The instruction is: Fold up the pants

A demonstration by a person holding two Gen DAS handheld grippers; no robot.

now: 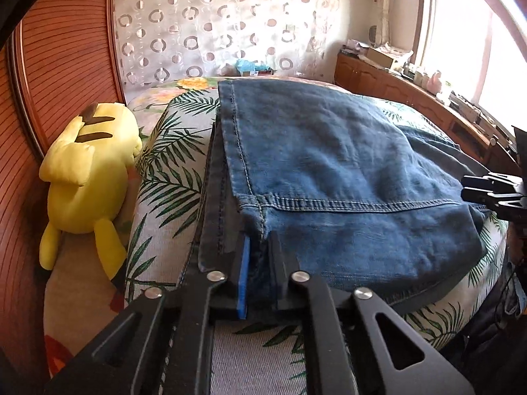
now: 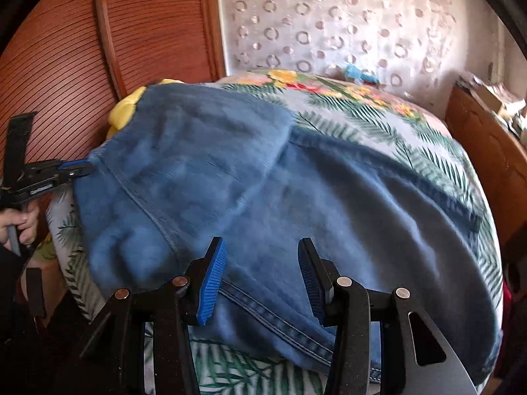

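Already folded, blue jeans (image 1: 329, 151) sit pinched in left jaws; right jaws gape.

A bed (image 1: 171, 151) with a leaf and flower cover fills the room. Behind it is a red-brown wooden headboard (image 1: 62, 65) and a white curtain (image 1: 214, 23) with rings. Bright sun comes through the window (image 1: 467, 42). A low wooden cabinet (image 1: 388, 82) holds what look like boxes.
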